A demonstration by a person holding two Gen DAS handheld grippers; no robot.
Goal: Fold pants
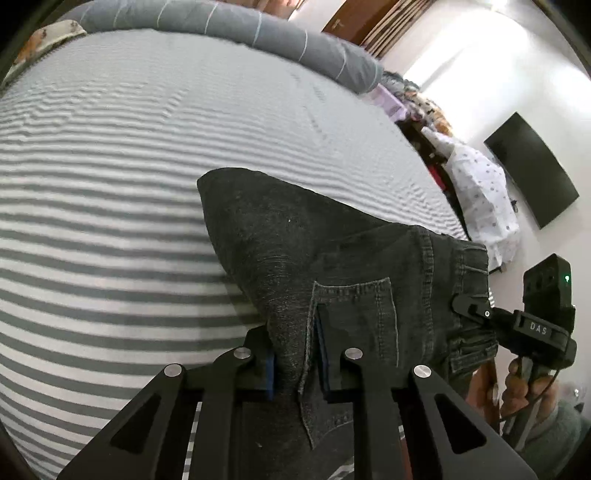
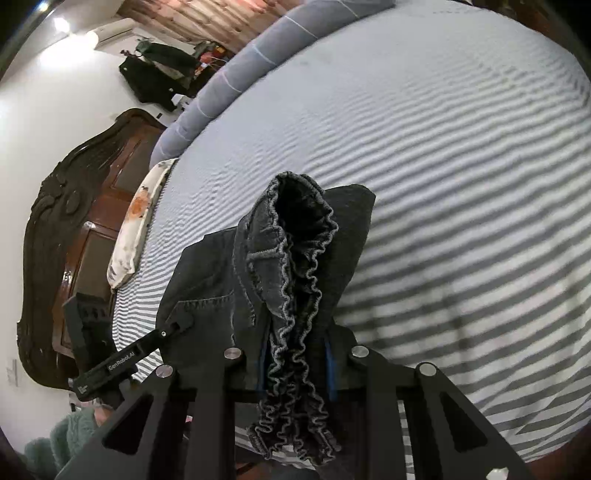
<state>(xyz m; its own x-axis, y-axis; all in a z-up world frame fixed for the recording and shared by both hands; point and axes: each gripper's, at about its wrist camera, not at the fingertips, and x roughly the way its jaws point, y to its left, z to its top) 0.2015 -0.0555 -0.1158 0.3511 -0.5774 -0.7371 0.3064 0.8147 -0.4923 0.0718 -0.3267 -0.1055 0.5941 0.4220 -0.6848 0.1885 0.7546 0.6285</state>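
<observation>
Dark grey denim pants are held up over a striped bed. My left gripper is shut on the pants' fabric beside a back pocket. My right gripper is shut on the gathered elastic waistband, which bunches between its blue pads. In the left wrist view the right gripper shows at the right, pinching the waistband. In the right wrist view the left gripper shows at the left, on the pants' edge. The pants' legs hang below, mostly hidden.
The bed has a grey-and-white striped sheet, a rolled grey blanket along its far side and a floral pillow. A dark wooden headboard, a wall TV and piled clothes stand beside the bed.
</observation>
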